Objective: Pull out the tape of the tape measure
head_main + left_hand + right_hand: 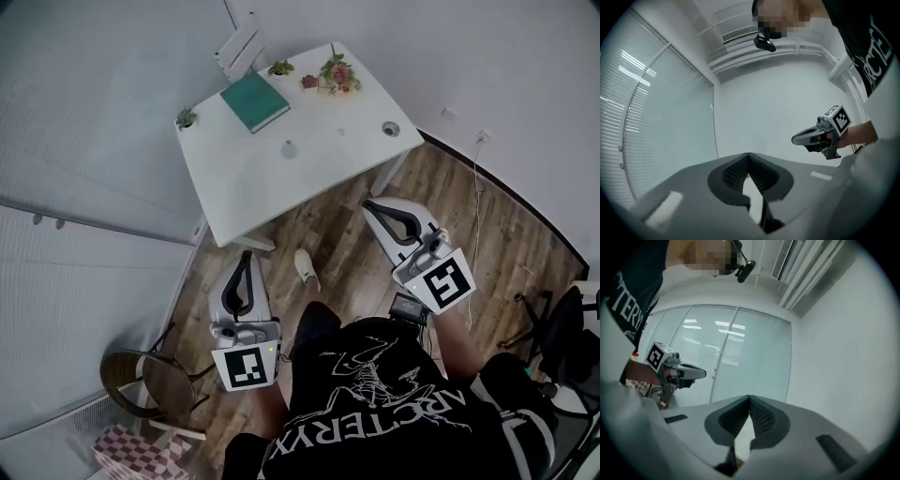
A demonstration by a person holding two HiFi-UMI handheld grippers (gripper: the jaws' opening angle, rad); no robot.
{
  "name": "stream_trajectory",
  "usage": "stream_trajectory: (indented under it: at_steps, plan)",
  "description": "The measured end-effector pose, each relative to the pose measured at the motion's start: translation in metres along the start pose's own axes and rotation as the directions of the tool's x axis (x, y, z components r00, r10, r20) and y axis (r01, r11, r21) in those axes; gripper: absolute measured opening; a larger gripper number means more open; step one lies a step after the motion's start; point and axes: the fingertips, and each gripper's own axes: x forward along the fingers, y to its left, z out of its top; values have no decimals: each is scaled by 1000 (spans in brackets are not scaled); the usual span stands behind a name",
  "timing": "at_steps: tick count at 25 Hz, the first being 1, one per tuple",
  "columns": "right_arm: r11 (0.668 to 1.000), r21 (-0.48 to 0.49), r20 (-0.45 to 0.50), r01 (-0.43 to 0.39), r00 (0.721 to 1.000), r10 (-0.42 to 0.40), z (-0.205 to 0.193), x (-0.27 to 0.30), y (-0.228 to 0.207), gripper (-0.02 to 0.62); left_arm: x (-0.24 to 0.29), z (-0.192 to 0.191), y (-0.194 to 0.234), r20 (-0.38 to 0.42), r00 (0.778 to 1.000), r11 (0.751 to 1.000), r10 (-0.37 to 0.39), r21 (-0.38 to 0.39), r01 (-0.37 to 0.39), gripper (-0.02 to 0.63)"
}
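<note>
Both grippers are held level in front of the person, short of the white table (pixel 244 192) and over the wooden floor. My left gripper (pixel 247 255) is shut and holds nothing; in the left gripper view its jaws (pixel 749 155) meet against a bare wall. My right gripper (pixel 368 204) is also shut and empty, its tips close to the table's near right corner. In the right gripper view its jaws (pixel 750 398) are closed. A small round grey object (pixel 390 128) lies on the table's right side; whether it is the tape measure I cannot tell.
On the table lie a green book (pixel 255 101), small potted plants (pixel 336 73) and a faint round item (pixel 289 148). A wooden chair (pixel 155 380) stands at lower left, a black office chair (pixel 562 328) at right. A shoe (pixel 305 268) is near the table's edge.
</note>
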Motion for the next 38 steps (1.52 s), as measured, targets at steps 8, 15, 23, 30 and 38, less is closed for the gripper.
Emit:
stream_trajectory:
  at_steps: [8,15,23,30,38]
  plan:
    - [995,38,-36,92,995,-91,6,130,-81,9,127,-5,102,-18,994,993,-107,-61,106,12]
    - [989,64,-75,134,989,-130,-7,189,-122,11,190,-25,146,-49,990,987,-134,-97,129,12]
    - [989,92,-118,115,987,-104,-40,222,-157,11,217,-39,150,-110,991,995,-78,-70,71,12]
    - [986,145,-93,81,993,-68,-58,243,-175,72,234,-39,145,-119,992,997,-48,-60,41,12]
    - [980,187,-281,66,960,-11,-189,301,-143,443,228,-44,149,-159,987,998,0,-59,-9,12]
